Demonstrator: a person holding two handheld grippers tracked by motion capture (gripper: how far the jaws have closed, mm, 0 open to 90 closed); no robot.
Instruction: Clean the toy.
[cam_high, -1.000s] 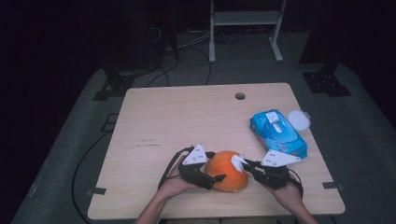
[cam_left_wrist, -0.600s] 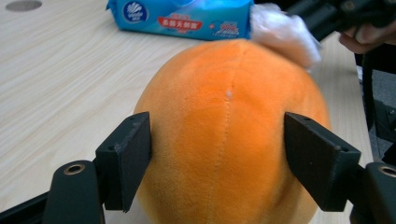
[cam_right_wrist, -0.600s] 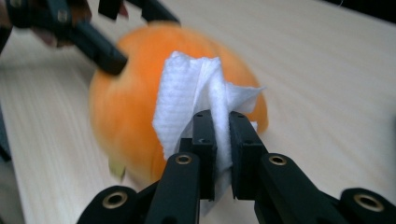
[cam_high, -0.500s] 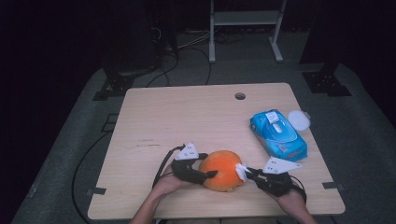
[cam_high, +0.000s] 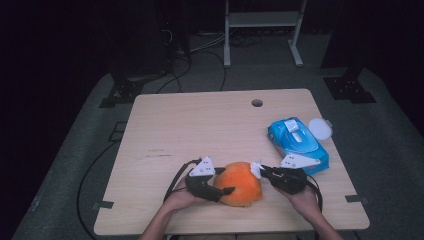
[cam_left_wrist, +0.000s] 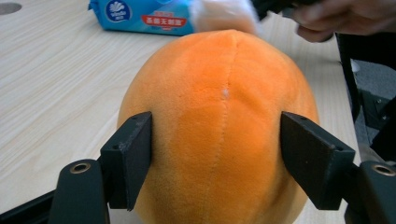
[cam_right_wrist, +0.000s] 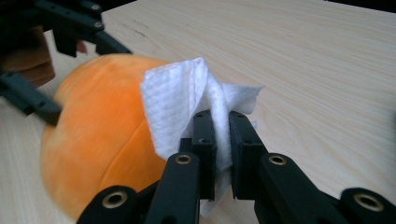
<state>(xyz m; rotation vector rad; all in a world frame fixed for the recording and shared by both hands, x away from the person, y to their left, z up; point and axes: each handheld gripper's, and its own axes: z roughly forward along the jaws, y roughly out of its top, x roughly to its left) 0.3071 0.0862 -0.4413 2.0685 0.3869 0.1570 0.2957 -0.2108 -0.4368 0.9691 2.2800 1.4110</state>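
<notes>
An orange plush ball (cam_high: 242, 189) rests on the wooden table (cam_high: 200, 130) near its front edge. My left gripper (cam_high: 225, 192) holds it from the left. In the left gripper view its two black jaws press on both sides of the plush ball (cam_left_wrist: 219, 93), so the left gripper (cam_left_wrist: 217, 154) is shut on it. My right gripper (cam_high: 261, 171) is shut on a crumpled white wipe (cam_high: 256, 169) that touches the ball's upper right side. In the right gripper view the wipe (cam_right_wrist: 182, 98) sticks up out of the right gripper (cam_right_wrist: 221, 126), against the plush ball (cam_right_wrist: 98, 140).
A blue pack of wet wipes (cam_high: 297, 142) lies at the table's right side, just behind my right hand, with a round white lid (cam_high: 320, 128) beside it. A small hole (cam_high: 257, 103) sits near the far edge. Cables trail off the table's left front.
The right gripper with the wipe dipped down the ball's right side, then came back up. The left gripper and the ball shifted only slightly.
</notes>
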